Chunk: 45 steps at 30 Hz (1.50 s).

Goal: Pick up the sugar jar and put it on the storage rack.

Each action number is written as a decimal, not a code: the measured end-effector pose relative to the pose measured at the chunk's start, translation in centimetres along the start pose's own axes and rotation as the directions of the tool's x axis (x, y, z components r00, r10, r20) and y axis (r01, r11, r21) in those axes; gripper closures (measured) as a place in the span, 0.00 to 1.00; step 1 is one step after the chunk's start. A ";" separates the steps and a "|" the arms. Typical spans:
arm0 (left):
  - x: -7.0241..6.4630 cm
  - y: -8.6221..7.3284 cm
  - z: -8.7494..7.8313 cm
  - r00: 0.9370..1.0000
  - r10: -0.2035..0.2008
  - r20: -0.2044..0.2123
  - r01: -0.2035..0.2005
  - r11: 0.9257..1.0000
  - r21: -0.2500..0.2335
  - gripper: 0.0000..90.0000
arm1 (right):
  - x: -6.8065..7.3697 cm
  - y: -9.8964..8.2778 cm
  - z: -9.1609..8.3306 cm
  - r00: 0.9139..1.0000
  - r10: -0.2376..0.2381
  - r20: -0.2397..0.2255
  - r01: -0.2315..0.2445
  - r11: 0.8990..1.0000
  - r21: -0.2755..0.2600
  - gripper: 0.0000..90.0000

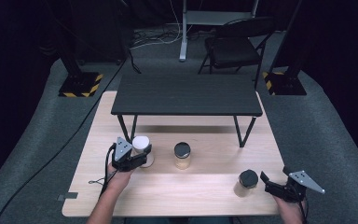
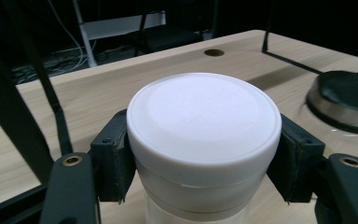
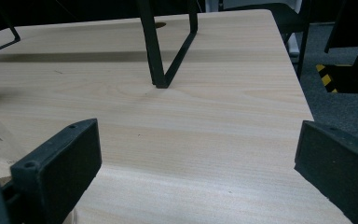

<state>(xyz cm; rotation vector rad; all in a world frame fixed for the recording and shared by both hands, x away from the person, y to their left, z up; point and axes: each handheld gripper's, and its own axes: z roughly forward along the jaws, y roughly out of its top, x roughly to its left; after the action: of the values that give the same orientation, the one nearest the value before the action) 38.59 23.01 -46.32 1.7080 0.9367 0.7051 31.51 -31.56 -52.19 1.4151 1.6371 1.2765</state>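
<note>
The left gripper point(image 1: 137, 158) is clamping the white-lidded jar point(image 2: 204, 135) snugly, needing a straight, steady lift, while the right gripper point(image 1: 274, 184) is gaping empty

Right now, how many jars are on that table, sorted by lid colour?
White-lidded jar, held in the left gripper: 1
Black-lidded jars, one mid-table and one near the right gripper: 2
Total: 3 jars

Left hand-held gripper point(image 1: 139, 157) clamped shut; right hand-held gripper point(image 1: 266, 183) gapes wide.
</note>
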 end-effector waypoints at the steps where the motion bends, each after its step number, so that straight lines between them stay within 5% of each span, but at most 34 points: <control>1: -0.2 0.2 -0.1 1.000 0.010 0.006 -0.010 1.000 0.000 0.37 | 0.0 0.0 0.0 1.000 0.001 0.000 -0.001 1.000 -0.001 0.00; 18: -2.3 6.3 -2.1 0.986 0.040 0.163 -0.028 0.997 -0.075 0.37 | -0.1 0.0 0.0 1.000 0.007 -0.011 -0.007 1.000 0.000 0.00; 27: -2.5 10.3 -2.8 0.981 0.061 0.184 -0.041 0.993 -0.113 0.37 | -0.2 0.0 0.0 1.000 0.012 -0.014 -0.012 1.000 -0.002 0.00; 35: -2.6 14.9 -3.6 0.970 0.082 0.229 -0.050 0.988 -0.145 0.37 | -0.2 0.0 -0.1 1.000 0.014 -0.016 -0.015 1.000 -0.004 0.00; 45: -2.7 19.0 -4.0 0.970 0.099 0.221 -0.058 0.981 -0.186 0.37 | -0.2 0.0 -0.1 1.000 0.018 -0.020 -0.018 1.000 -0.006 0.00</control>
<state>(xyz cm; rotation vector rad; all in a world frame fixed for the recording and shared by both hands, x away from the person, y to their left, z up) 38.71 19.31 -27.03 1.6330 0.6286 0.6091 31.45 -31.79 -52.21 1.4211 1.6353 1.3087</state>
